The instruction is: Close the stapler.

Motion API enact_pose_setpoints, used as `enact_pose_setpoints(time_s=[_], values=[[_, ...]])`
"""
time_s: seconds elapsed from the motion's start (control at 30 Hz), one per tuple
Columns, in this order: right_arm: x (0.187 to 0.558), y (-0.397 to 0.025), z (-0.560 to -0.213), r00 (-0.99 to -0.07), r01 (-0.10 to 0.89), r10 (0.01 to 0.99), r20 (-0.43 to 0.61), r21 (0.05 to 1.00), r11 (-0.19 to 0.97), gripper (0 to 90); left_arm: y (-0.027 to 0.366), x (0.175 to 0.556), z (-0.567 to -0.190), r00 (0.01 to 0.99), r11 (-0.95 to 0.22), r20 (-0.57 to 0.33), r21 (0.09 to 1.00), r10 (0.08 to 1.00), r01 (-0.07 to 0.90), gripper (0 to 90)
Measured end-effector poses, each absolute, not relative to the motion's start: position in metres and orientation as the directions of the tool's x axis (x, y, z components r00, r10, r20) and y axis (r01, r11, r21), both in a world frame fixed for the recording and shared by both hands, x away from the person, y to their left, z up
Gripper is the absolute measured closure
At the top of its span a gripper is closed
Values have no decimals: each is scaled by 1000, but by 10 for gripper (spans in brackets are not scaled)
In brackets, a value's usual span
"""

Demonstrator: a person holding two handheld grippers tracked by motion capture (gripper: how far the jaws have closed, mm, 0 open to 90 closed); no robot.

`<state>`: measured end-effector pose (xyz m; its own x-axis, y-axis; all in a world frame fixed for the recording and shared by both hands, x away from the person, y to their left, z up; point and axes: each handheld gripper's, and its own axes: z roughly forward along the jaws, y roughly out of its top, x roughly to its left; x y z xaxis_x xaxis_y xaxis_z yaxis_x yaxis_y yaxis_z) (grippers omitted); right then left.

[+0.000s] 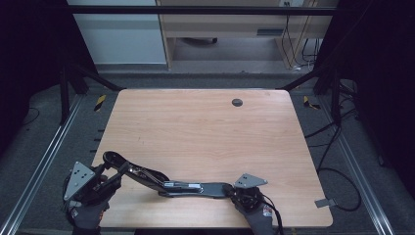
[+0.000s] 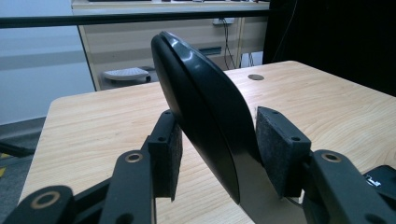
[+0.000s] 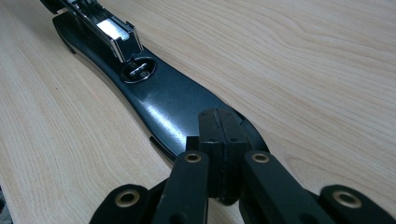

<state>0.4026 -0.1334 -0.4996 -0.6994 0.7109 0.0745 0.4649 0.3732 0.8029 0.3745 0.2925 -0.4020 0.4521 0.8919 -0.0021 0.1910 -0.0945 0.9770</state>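
Holding a long black stapler (image 1: 188,187) opened out near the front edge of the worktop (image 1: 205,127), one end per hand.

High view: left hand-held gripper (image 1: 108,182) has the top arm lifted at an angle, up and to the left; right hand-held gripper (image 1: 234,190) sits at the base's far end, which lies flat on the wood. Likely split that way so the base stays anchored while the arm pivots.

Left gripper view: pads (image 2: 278,140) sit either side of the curved black top cover (image 2: 205,116), clamped on it, cover tilted up clear of the worktop (image 2: 93,116).

Right gripper view: jaws closed together, pressing down on the tip of the base (image 3: 173,100), apparently pinning rather than pinching it. Metal staple channel (image 3: 109,28) raised off the base farther along, anvil plate (image 3: 137,70) exposed. Looks like opening for reload or flat tacking.
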Motion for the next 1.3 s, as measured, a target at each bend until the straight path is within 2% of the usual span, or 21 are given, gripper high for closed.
enact_pose_setpoints(time_s=[1.3], values=[[401,-136,-502,-694,474,713,104,811,343,900,271,372,-391,475,-104,16,982,880,160,554]])
